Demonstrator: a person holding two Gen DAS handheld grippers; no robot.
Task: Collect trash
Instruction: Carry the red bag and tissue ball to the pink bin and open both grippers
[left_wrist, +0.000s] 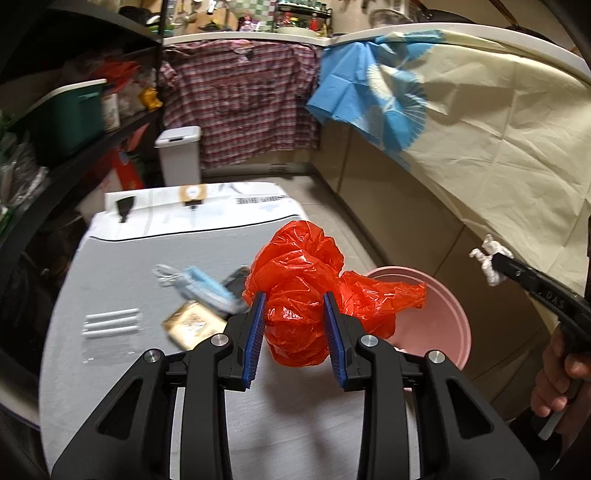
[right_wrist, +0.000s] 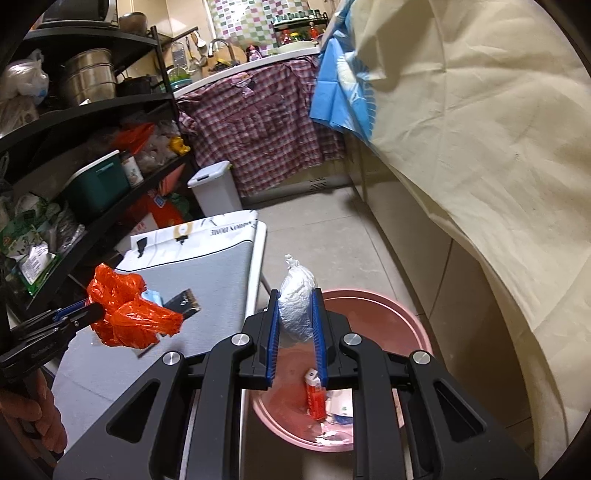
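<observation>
My left gripper is shut on a crumpled red plastic bag, held in the air over the right edge of the grey table. The same bag shows at the left of the right wrist view. My right gripper is shut on a wad of white tissue above the pink bucket. The bucket stands on the floor beside the table and holds an orange carton and scraps. A blue face mask, a brown packet and a clear wrapper lie on the table.
A black shelf rack full of pots and boxes lines the left. A white lidded bin stands at the far end of the table. A cream cloth hangs over the counter on the right, a plaid shirt at the back. A hand grips the right tool.
</observation>
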